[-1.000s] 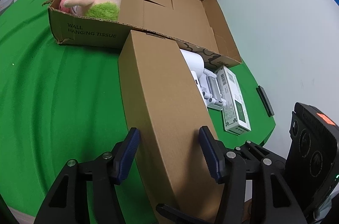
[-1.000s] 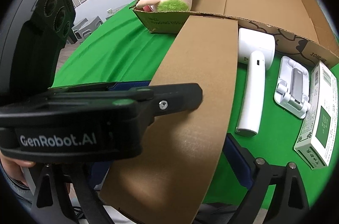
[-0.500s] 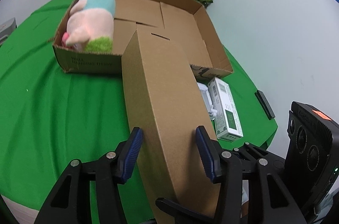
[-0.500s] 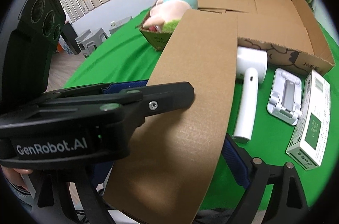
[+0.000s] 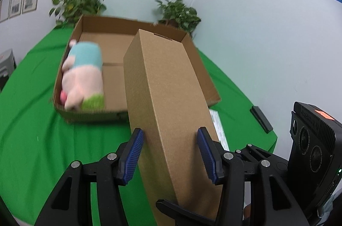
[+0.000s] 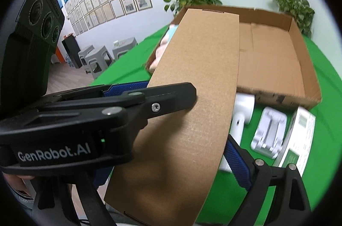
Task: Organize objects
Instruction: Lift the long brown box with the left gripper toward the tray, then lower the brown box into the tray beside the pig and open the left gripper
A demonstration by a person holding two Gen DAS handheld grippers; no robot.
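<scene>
Clearly both tools were needed for the long cardboard box [image 5: 171, 101], too lengthy and awkward for one clamp. Nearest me, the left gripper [image 5: 170, 154] straddled the box's near end across its narrow width, blue pads against either side, clenched on it. The right gripper [image 6: 171, 138] took the same end across its broad face, jaws set wide, the visible lower pad pressed to the box's edge, so I judged it was gripping too. Held that way, at right angles to one another, the pair kept the box from twisting as it hung tilted above the green tablecloth [image 5: 32, 119], far end raised over the open carton [image 5: 198, 67] beyond. I guessed it was bound for the bare floor there, beside the plush toy [image 5: 84, 78] lying along the carton's left wall. Below the box's right side, a white handheld device [image 6: 242, 116], a white stand [image 6: 269, 134] and a small printed packet [image 6: 299, 140] lay on the cloth, awaiting their turn.
</scene>
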